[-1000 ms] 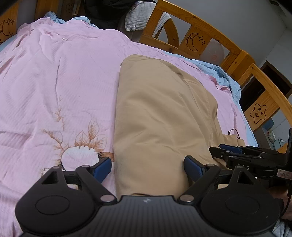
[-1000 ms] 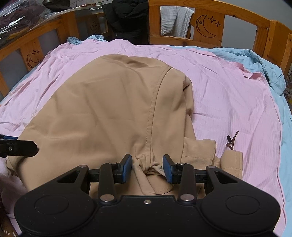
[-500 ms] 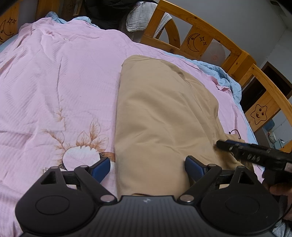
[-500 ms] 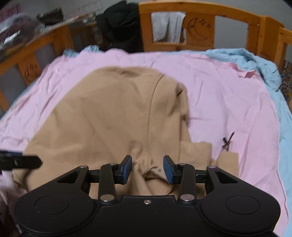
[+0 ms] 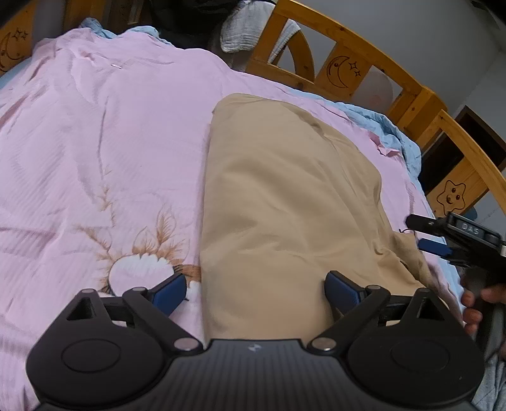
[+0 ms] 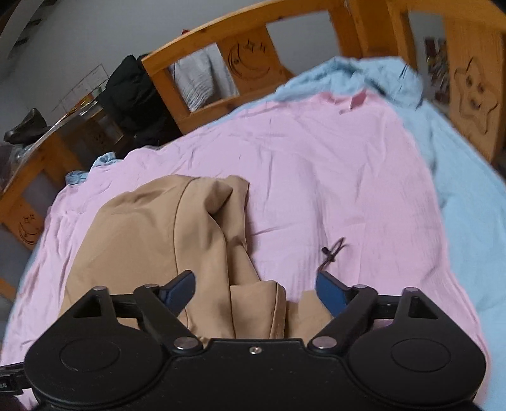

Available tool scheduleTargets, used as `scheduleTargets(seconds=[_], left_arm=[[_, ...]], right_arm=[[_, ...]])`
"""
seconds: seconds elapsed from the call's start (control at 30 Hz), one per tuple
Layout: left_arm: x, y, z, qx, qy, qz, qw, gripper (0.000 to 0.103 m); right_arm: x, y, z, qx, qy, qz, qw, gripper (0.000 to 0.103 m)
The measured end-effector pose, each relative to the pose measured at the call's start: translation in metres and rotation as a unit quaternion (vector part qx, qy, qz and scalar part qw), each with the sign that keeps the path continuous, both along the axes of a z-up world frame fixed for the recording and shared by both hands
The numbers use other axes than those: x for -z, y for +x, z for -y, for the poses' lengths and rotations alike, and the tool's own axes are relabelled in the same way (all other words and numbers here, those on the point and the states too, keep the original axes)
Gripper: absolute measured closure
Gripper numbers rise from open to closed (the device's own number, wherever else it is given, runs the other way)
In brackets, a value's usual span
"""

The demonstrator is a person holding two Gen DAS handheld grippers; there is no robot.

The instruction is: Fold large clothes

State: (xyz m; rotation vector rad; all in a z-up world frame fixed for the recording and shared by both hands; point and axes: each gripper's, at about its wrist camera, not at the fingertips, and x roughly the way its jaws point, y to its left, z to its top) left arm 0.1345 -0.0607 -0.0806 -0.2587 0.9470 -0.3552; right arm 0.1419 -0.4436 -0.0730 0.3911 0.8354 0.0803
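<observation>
A tan garment [image 5: 278, 202] lies folded lengthwise on the pink sheet [image 5: 95, 151], running away from me. My left gripper [image 5: 254, 295] is open over its near end, one finger on the sheet and one over the cloth. My right gripper [image 6: 254, 289] is open above the garment's [image 6: 151, 240] near right corner and holds nothing. It also shows at the right edge of the left wrist view [image 5: 442, 237], raised off the bed. A dark cord [image 6: 332, 253] from the garment lies on the sheet.
A wooden bed rail [image 5: 363, 63] with moon and star carvings runs along the far side and right. A blue blanket [image 6: 458, 164] lies at the right edge. Dark clothes [image 6: 136, 101] and a grey towel [image 5: 249, 28] hang on the rail.
My right gripper has let go of the garment's fold, opened wide, lifted and swung right. The left gripper has stayed open in place.
</observation>
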Motion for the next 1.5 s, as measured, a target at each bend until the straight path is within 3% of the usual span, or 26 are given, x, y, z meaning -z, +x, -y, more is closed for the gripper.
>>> scheduleTargets(seconds=[0.17, 0.23, 0.4, 0.5, 0.6, 0.67, 0.73, 0.83, 0.97, 1.2, 1.37, 1.5], left_arm=[[-0.001, 0.021, -0.015, 0.024, -0.057, -0.016, 0.9980, 0.006], [-0.002, 0.029, -0.027, 0.021, -0.088, -0.009, 0.9958, 0.006], [0.003, 0.051, -0.046, -0.004, -0.082, -0.008, 0.9966, 0.006], [0.014, 0.063, -0.047, 0.014, -0.083, -0.020, 0.9963, 0.007], [0.026, 0.071, -0.047, 0.030, -0.109, -0.035, 0.9929, 0.010], [0.030, 0.076, -0.046, 0.042, -0.131, -0.041, 0.9896, 0.015], [0.034, 0.082, -0.043, 0.055, -0.152, -0.051, 0.9855, 0.021], [0.040, 0.090, -0.035, 0.066, -0.169, -0.072, 0.9808, 0.021], [0.036, 0.091, -0.025, 0.068, -0.145, -0.073, 0.9844, 0.021], [0.013, 0.085, -0.003, 0.047, -0.068, -0.079, 0.9934, 0.032], [-0.008, 0.081, 0.022, 0.052, -0.001, -0.064, 0.9966, 0.035], [-0.013, 0.077, 0.029, 0.050, 0.021, -0.057, 0.9969, 0.035]], right_arm=[[0.023, 0.035, 0.007, -0.076, 0.078, -0.015, 0.994, 0.010], [0.027, 0.042, 0.005, -0.100, 0.080, -0.010, 0.992, 0.010], [0.038, 0.047, 0.005, -0.132, 0.136, -0.018, 0.982, 0.005], [0.038, 0.045, 0.005, -0.139, 0.151, -0.009, 0.979, 0.002], [0.041, 0.043, 0.006, -0.136, 0.166, -0.004, 0.977, 0.002], [0.044, 0.043, 0.005, -0.135, 0.166, -0.003, 0.977, 0.005], [0.046, 0.043, 0.004, -0.133, 0.152, -0.005, 0.979, 0.015], [0.047, 0.044, 0.003, -0.130, 0.150, -0.006, 0.980, 0.022], [0.046, 0.041, -0.001, -0.132, 0.135, 0.000, 0.982, 0.028], [0.037, 0.036, -0.016, -0.116, 0.069, -0.007, 0.991, 0.053], [0.036, 0.034, -0.015, -0.117, 0.088, -0.011, 0.989, 0.055], [0.037, 0.034, -0.015, -0.112, 0.084, -0.015, 0.990, 0.055]])
